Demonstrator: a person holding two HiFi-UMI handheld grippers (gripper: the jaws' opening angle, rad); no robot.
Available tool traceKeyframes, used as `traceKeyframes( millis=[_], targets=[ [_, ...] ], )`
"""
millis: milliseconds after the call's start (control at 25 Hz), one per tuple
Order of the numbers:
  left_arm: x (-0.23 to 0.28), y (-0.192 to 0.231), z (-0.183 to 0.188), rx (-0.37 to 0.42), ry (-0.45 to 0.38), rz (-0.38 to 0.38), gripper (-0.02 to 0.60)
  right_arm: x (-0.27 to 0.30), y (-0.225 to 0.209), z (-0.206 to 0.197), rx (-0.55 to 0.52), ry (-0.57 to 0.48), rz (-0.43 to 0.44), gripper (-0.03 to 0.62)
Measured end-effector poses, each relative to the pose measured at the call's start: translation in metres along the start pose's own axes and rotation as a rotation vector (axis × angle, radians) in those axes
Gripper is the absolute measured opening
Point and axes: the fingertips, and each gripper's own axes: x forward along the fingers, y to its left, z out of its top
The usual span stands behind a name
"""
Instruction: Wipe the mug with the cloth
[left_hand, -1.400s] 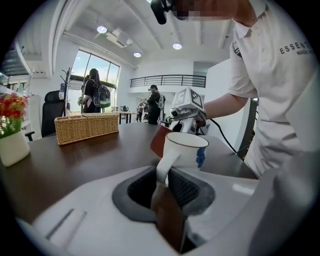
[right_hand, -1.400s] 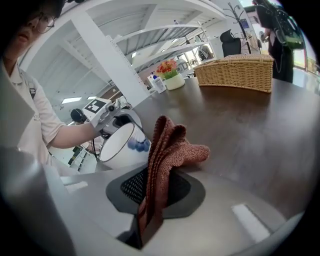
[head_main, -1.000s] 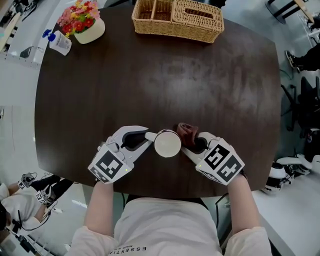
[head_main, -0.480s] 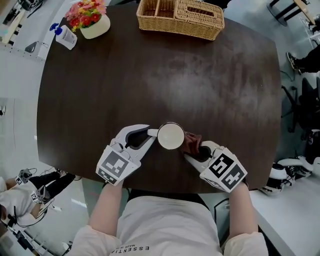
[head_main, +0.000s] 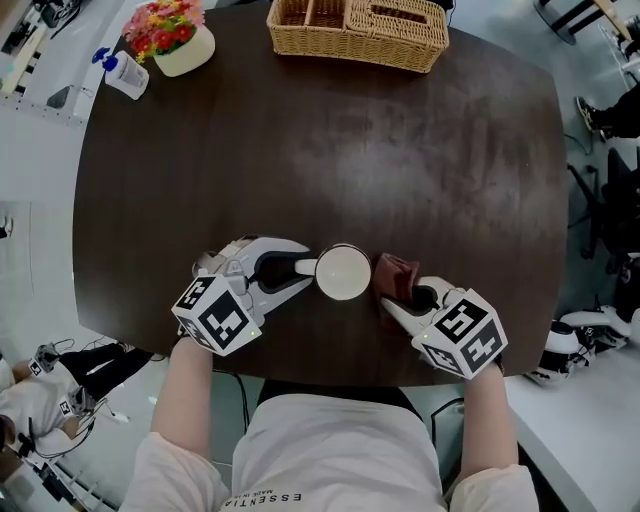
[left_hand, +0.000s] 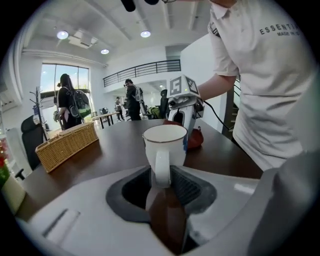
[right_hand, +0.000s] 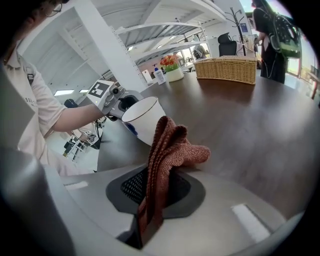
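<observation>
- 1 white ceramic mug (head_main: 341, 272) stands upright on the dark brown wooden table (head_main: 400, 150), near the person's edge, between the 2 grippers.
- The left gripper (left_hand: 161, 177): jaws drawn in to a narrow gap, clamped on the mug's handle from both sides.
- The right gripper (right_hand: 152, 190): jaws pinched on a folded rust-red knitted cloth (right_hand: 170, 147), which sticks up past the tips.
- Cloth sits just beside the mug's right wall; contact cannot be confirmed.
- Woven wicker basket (head_main: 357, 30) at the far edge, well apart.

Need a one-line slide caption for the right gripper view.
Right gripper clamps a rust-brown cloth beside the white mug, held on its far side by the left gripper.
</observation>
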Motion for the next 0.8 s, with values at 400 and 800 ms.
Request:
traceKeyframes(
  millis=[400,800],
  targets=[
    [0.006,-0.009,0.008,-0.007,-0.081,-0.058,0.078,0.002,-0.008,0.004,0.036,-0.014,-0.004,0.08],
    [-0.004,-0.013,0.034,-0.121,-0.216,-0.044,0.071,-0.017,-0.022,0.011,0.071,-0.049,-0.062,0.081]
  ],
)
